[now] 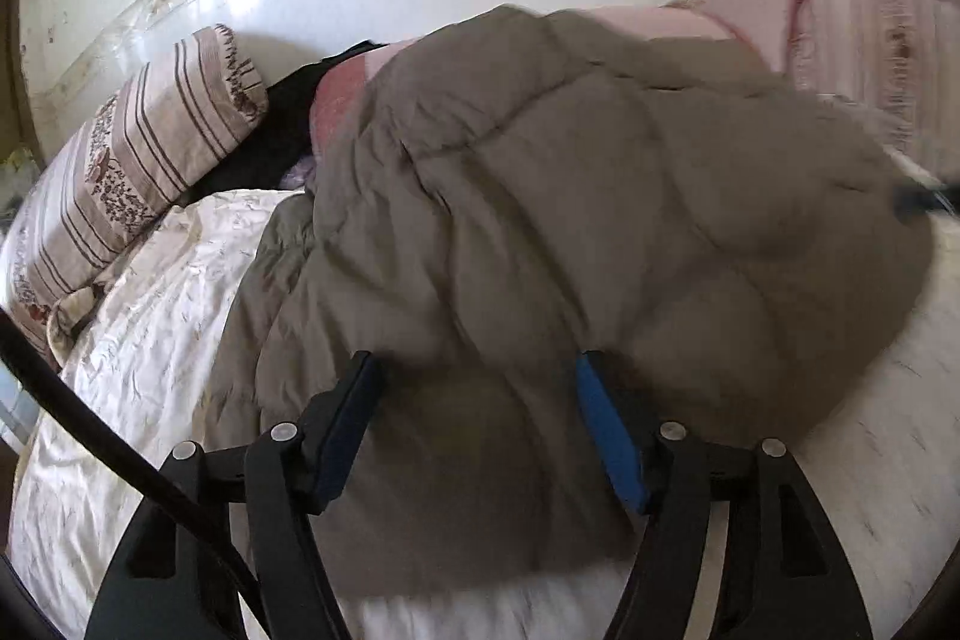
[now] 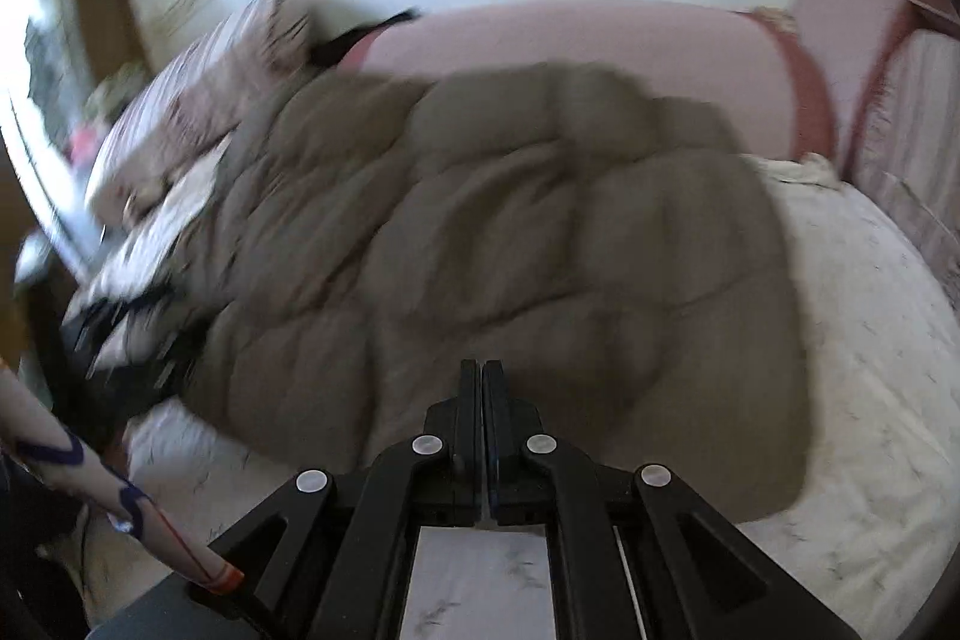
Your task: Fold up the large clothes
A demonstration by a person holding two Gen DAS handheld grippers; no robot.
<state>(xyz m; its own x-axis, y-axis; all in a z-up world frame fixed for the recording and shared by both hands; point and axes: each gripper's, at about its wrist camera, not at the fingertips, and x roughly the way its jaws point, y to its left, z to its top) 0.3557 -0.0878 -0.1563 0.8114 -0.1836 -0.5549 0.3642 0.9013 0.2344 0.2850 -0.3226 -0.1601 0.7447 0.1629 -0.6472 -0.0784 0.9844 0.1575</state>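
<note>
A grey-brown quilted puffer jacket (image 1: pixel 570 220) lies bunched on the bed's white sheet (image 1: pixel 138 340). In the left wrist view my left gripper (image 1: pixel 477 376) hangs low over the jacket's near edge. Its jaws stand wide apart, and the fabric lies under and between the blue pads (image 1: pixel 606 430) without being pinched. In the right wrist view the same jacket (image 2: pixel 510 232) fills the middle, blurred. My right gripper (image 2: pixel 483 370) is shut with its fingers flat together and nothing between them. Its tips are just over the jacket's near hem.
A striped pillow (image 1: pixel 138 172) and a dark garment (image 1: pixel 288 124) lie at the bed's far left. Pink bedding (image 1: pixel 840 10) is stacked at the far right against the white wall. A black cable (image 1: pixel 120 454) crosses the lower left. A patterned sleeve (image 2: pixel 72 472) shows at the lower left.
</note>
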